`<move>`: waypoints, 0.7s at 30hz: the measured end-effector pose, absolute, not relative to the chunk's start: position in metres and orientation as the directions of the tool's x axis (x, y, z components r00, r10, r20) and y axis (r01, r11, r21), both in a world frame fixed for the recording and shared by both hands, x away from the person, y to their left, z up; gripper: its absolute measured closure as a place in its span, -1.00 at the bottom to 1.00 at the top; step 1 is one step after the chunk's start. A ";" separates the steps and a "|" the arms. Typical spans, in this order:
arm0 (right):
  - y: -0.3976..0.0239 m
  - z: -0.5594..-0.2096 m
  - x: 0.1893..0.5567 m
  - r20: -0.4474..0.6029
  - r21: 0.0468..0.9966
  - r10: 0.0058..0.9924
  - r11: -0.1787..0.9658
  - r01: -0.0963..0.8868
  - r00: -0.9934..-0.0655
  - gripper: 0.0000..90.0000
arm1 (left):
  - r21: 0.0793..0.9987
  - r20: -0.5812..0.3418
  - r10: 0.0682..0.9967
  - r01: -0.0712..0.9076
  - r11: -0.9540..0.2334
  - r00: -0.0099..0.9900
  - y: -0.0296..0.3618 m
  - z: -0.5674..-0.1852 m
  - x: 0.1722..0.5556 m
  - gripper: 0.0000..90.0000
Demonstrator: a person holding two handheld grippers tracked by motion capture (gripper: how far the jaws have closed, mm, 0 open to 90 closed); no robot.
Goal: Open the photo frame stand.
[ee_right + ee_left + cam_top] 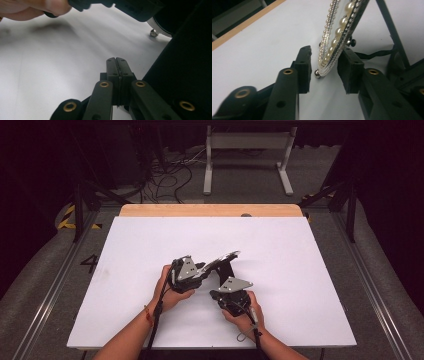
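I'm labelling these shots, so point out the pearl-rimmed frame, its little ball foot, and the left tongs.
pearl-rimmed frame (338,32), left gripper view, pearl edge.
ball foot (317,73), left gripper view, metal ball.
left tongs (323,72), left gripper view, gap between tips.

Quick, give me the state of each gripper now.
Left gripper: open, jaws either side of the pearl-rimmed frame, pads not pressing it.
Right gripper: shut, jaws together, nothing visible between them.

Both forearms in from the near edge, left hand-held gripper (200,272) angled right, jaws parted w/ a gap, right hand-held gripper (116,61) beside it, jaws pressed together, each gripped in one hand
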State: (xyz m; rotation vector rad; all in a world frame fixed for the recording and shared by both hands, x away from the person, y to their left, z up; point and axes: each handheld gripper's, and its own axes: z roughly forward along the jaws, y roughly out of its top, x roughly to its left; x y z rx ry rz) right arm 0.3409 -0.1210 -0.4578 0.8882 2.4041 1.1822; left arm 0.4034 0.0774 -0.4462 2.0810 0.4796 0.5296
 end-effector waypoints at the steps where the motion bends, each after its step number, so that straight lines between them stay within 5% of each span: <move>1: -0.121 -0.458 0.340 -0.013 0.793 0.652 0.468 0.389 -0.758 1.00 | 0.848 0.181 0.516 0.133 -0.513 0.837 0.078 -0.447 0.404 0.58; 4: -0.120 -0.458 0.340 -0.013 0.793 0.647 0.471 0.386 -0.762 1.00 | 0.840 0.202 0.500 0.114 -0.530 0.842 0.077 -0.446 0.402 0.72; 21: -0.124 -0.455 0.342 -0.021 0.781 0.649 0.486 0.393 -0.760 1.00 | 0.788 0.295 0.484 0.076 -0.610 0.824 0.075 -0.440 0.391 0.77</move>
